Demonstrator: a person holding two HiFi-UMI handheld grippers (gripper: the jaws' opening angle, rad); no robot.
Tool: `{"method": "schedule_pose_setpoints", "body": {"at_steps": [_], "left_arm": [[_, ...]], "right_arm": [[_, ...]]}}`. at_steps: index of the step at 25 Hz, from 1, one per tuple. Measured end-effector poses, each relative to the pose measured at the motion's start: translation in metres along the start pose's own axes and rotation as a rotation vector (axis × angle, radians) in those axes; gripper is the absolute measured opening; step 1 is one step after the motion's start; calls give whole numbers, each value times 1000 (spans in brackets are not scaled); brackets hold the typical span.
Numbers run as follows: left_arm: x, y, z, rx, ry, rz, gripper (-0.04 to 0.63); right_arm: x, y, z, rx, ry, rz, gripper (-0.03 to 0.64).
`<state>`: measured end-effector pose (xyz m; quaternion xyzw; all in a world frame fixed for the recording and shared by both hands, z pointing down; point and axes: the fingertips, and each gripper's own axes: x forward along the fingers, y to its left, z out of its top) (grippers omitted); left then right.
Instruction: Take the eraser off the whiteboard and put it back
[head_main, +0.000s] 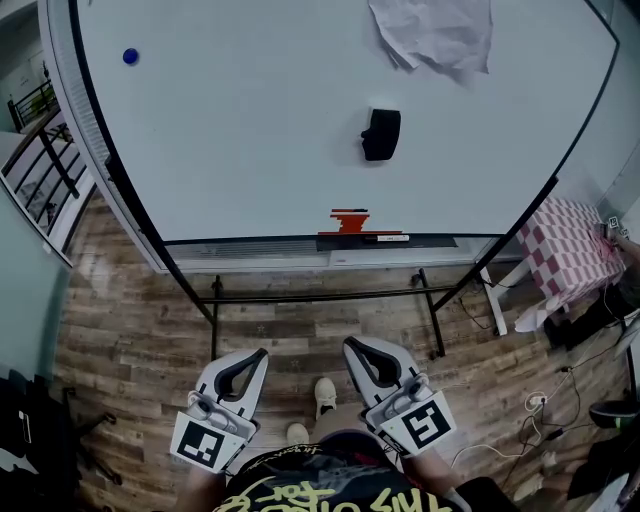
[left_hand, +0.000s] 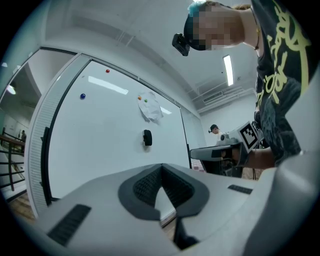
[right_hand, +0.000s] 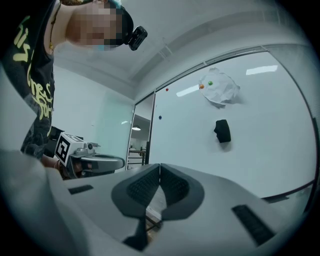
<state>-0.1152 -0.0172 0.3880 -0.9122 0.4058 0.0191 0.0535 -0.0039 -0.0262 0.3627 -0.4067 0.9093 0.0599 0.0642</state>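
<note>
Head view: eraser stuck on whiteboard, right of the board's centre. Crumpled paper near the board's top edge. Left gripper and right gripper well apart from the whiteboard.

Left gripper view: jaws pressed together, nothing between.

Right gripper view: jaws pressed together, nothing between.

A: right gripper is pinched shut, nothing in it. the black eraser is stuck on the whiteboard, well apart from the jaws.
B: yep, just below the crumpled paper pinned near the board's top edge. left gripper is off to the side.
</note>
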Motion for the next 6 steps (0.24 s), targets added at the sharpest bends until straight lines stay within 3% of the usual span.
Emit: {"method": "schedule_pose_setpoints", "body": {"at_steps": [6], "left_arm": [[-2,-1,-2,-26,10,10,3]], "right_arm": [[1,1,2,2,-10,1,9]]}}
